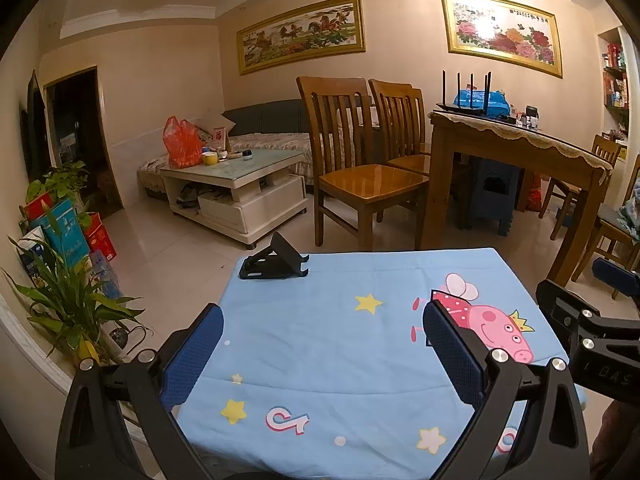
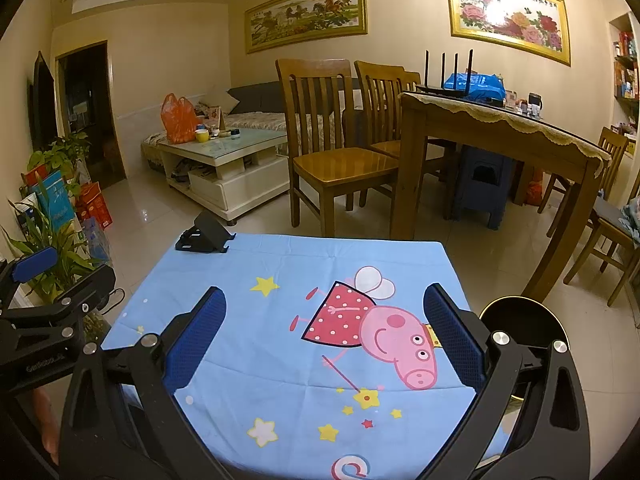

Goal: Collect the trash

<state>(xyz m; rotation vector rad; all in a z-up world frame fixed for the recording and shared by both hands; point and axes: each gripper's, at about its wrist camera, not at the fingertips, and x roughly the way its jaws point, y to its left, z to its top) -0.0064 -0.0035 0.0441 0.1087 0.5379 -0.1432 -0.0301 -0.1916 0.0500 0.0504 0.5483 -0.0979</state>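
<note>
A small table under a light blue cartoon-pig cloth (image 1: 320, 340) (image 2: 288, 320) lies right in front of both grippers. I see no loose trash on it. A black bin with a gold rim (image 2: 520, 316) stands on the floor by the table's right side. My left gripper (image 1: 322, 334) hovers open over the cloth's near left part, nothing between its blue pads. My right gripper (image 2: 324, 320) is open over the pig picture, also holding nothing. Each gripper shows at the edge of the other's view.
A black folding phone stand (image 1: 274, 260) (image 2: 204, 236) sits at the cloth's far left corner. Beyond are wooden chairs (image 1: 360, 172), a dining table (image 1: 516, 148) with a router, a white coffee table (image 1: 236, 184), and potted plants (image 1: 68, 300) at left.
</note>
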